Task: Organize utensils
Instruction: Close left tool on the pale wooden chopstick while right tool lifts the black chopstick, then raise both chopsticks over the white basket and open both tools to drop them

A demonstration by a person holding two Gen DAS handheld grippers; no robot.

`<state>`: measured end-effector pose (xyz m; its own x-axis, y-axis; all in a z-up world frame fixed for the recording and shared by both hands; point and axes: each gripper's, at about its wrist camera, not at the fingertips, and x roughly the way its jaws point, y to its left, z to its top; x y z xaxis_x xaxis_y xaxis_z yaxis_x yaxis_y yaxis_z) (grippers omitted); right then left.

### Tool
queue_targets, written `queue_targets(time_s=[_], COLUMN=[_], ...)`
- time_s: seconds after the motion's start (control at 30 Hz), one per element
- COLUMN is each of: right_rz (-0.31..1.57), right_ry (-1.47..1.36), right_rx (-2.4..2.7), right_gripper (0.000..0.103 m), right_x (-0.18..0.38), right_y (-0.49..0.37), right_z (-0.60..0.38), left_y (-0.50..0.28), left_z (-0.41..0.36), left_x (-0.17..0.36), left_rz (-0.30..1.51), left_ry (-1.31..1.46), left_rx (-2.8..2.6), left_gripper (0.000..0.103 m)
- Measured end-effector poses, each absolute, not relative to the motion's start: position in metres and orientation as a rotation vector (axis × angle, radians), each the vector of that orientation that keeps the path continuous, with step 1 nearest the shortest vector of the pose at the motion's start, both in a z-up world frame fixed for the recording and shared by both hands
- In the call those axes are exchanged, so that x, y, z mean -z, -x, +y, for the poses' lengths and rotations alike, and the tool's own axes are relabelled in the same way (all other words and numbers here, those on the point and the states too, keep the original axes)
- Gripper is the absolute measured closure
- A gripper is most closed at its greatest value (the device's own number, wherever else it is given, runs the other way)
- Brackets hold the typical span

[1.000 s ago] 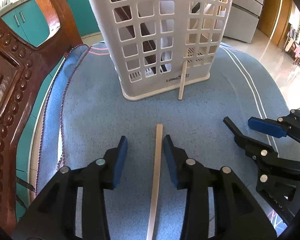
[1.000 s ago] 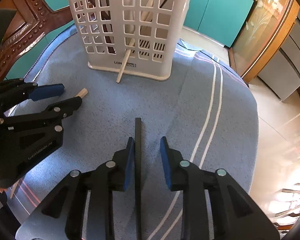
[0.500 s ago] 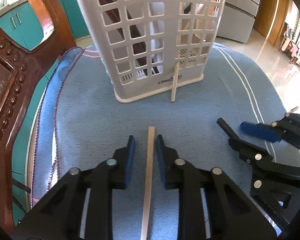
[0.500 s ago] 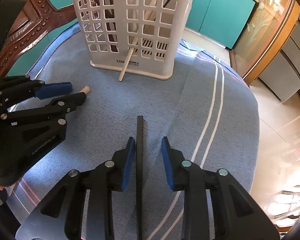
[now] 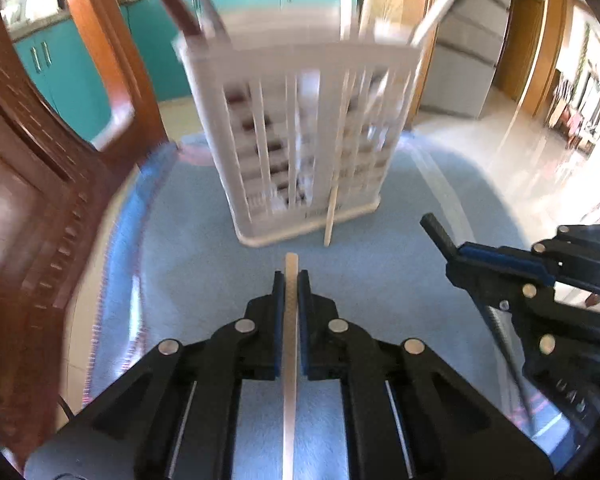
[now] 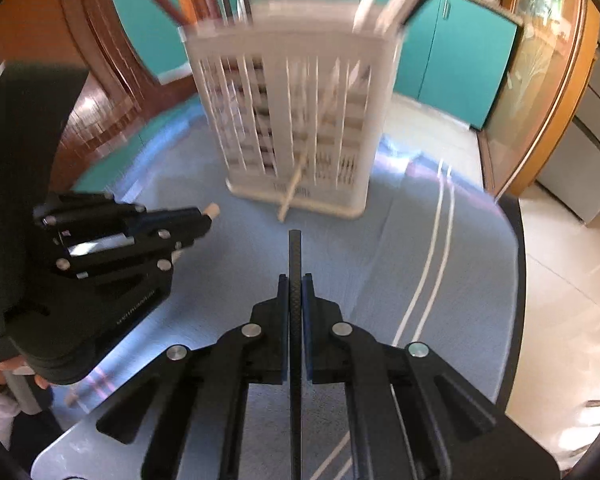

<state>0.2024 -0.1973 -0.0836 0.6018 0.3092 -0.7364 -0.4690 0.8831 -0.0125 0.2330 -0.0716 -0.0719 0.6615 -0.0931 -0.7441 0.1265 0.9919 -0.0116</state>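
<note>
Blue cloth [image 5: 204, 240] under white slotted basket [image 5: 300, 140], left gripper [image 5: 291, 280] now clamped on pale wooden chopstick [image 5: 290, 344], right gripper [image 6: 296, 280] clamped on black chopstick [image 6: 295, 256], both just closed and raised since earlier, short of basket.

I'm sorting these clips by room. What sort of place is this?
Most likely a home kitchen or dining area: teal cabinets under a countertop, a carved wooden chair, and a white utensil holder on a blue tablecloth.
</note>
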Motion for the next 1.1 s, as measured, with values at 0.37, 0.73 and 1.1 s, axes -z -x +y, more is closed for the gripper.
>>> queue_targets(time_s=[0.37, 0.73, 1.1], right_rz=[0.523, 0.153, 0.248], right_ry=[-0.005, -0.278, -0.143], right_rx=[-0.581, -0.503, -0.344], right_gripper=[0.096, 0.096, 0.096], right_x=[-0.044, -0.14, -0.083], right_y=[-0.159, -0.175, -0.247], right_z=[-0.252, -0.288, -0.247], left_y=[-0.166, -0.164, -0.162], left_z=[-0.044, -0.022, -0.018], left_x=[-0.062, -0.133, -0.169], left_rz=[0.48, 0.344, 0.159], left_ry=[0.078, 0.172, 0.226], left_rx=[0.146, 0.104, 0.076], left_gripper=[0.096, 0.096, 0.096])
